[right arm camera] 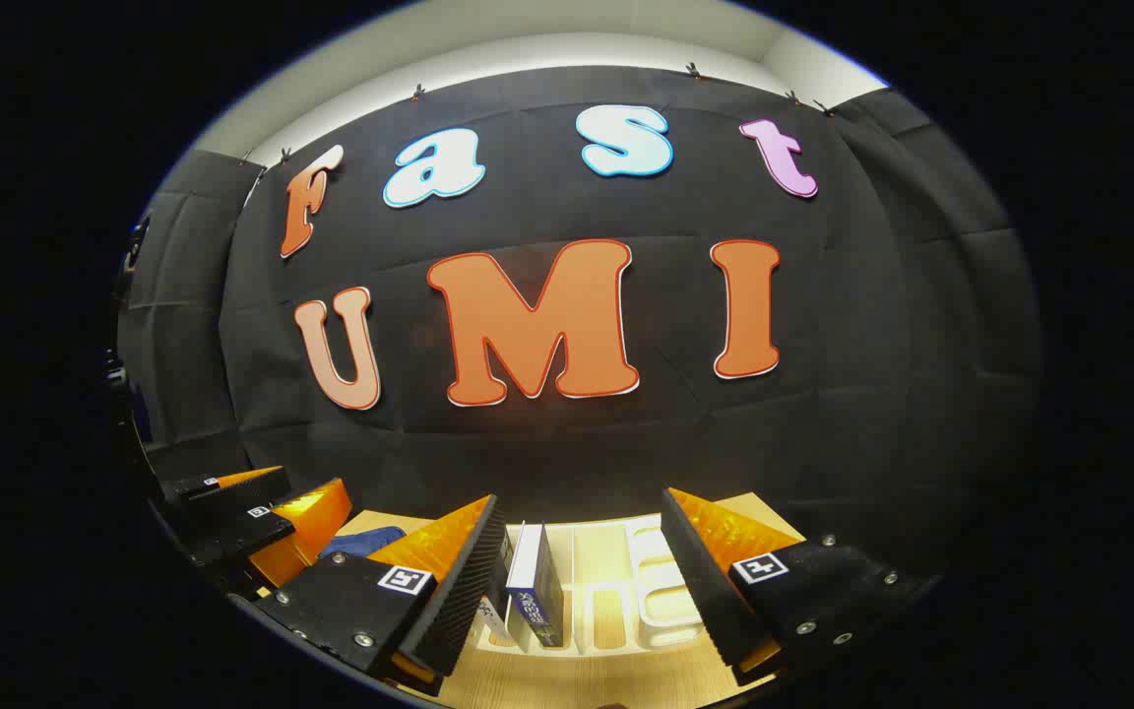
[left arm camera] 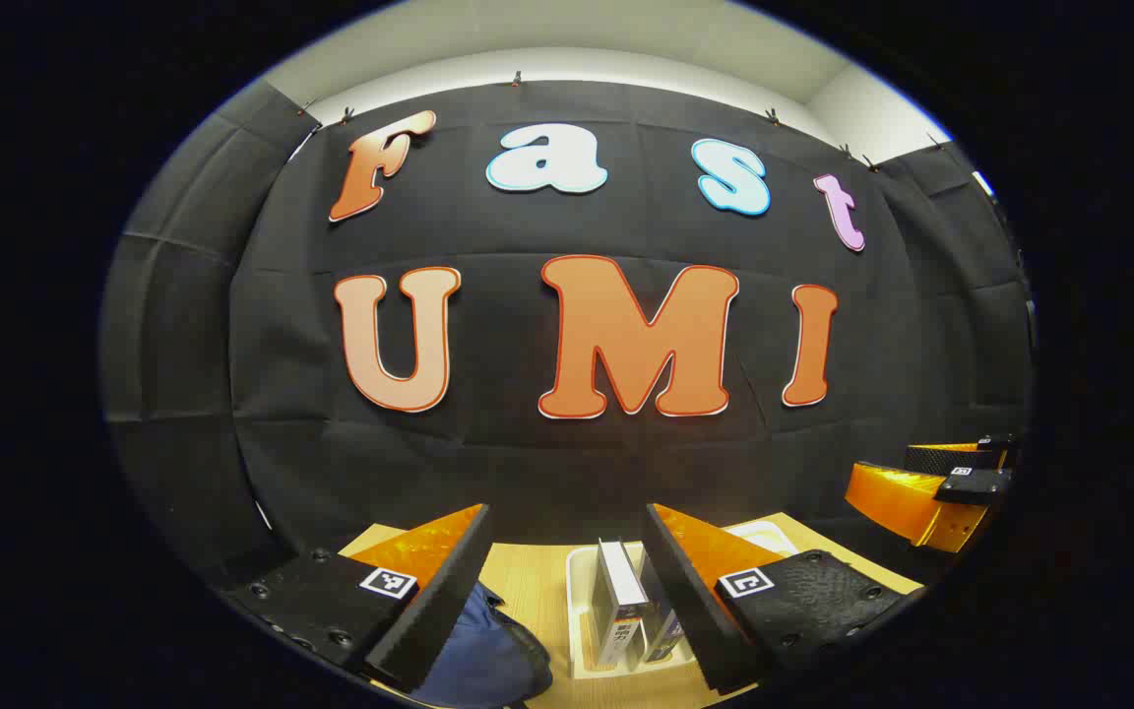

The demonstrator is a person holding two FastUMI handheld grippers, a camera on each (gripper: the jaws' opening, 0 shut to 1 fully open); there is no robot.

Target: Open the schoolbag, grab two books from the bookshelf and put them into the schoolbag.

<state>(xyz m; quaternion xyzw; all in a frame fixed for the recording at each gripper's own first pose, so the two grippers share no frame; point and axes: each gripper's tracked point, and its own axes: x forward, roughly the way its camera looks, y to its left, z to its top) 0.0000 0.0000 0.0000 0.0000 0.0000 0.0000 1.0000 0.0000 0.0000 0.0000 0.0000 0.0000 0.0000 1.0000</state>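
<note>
In the left gripper view my left gripper [left arm camera: 567, 512] stands open above the table. Below and between its fingers lie a dark blue schoolbag [left arm camera: 483, 655] on the left and a white bookshelf rack [left arm camera: 582, 591] holding upright books [left arm camera: 618, 601] on the right. In the right gripper view my right gripper [right arm camera: 579, 500] is also open and grips nothing. The books [right arm camera: 535, 586] stand just inside its left finger in the white rack [right arm camera: 661, 591]. A corner of the blue bag [right arm camera: 360, 542] peeks out at the left.
A light wooden table [left arm camera: 533, 586] carries the bag and the rack. The right gripper [left arm camera: 951, 487] shows at the right edge of the left gripper view, and the left gripper [right arm camera: 252, 522] at the left edge of the right gripper view. Black cloth walls close the booth behind.
</note>
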